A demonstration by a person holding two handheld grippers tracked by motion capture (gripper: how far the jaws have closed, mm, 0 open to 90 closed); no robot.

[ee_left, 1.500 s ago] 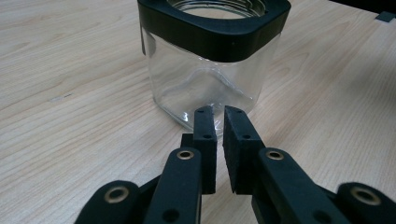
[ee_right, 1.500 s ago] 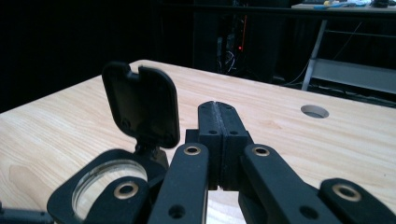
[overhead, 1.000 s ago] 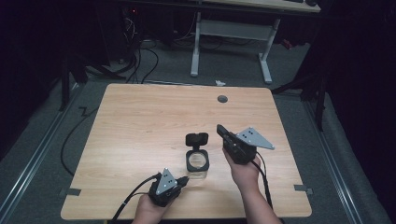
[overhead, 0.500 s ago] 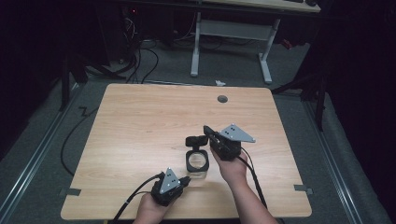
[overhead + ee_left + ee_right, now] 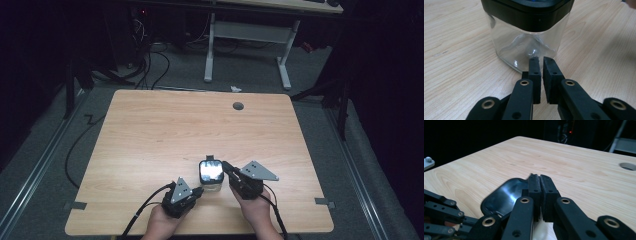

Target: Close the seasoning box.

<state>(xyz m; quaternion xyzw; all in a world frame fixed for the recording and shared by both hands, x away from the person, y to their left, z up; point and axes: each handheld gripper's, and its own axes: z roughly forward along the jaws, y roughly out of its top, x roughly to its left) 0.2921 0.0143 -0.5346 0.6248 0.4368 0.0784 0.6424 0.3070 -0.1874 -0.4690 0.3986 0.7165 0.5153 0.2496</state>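
A square clear glass jar (image 5: 211, 186) stands on the wooden table (image 5: 150, 135) near its front edge, with its glossy black lid (image 5: 210, 171) lying flat on top. My left gripper (image 5: 199, 190) is shut just left of the jar. In the left gripper view its tips (image 5: 541, 61) sit empty against the low glass wall (image 5: 519, 45), under the lid's black rim (image 5: 529, 15). My right gripper (image 5: 226, 167) is shut at the lid's right edge. In the right gripper view its tips (image 5: 539, 177) rest over the shiny lid (image 5: 504, 197).
A round cable hole (image 5: 238, 106) sits in the table's far right part. Behind the table stands another desk's white frame (image 5: 247, 32), with cables on the floor (image 5: 150, 65). The left gripper's linkage (image 5: 439, 212) lies close beside the right one.
The lid stood up behind the open jar; now it lies down on the jar. My right gripper moved left and toward me with it. The left gripper stayed put.
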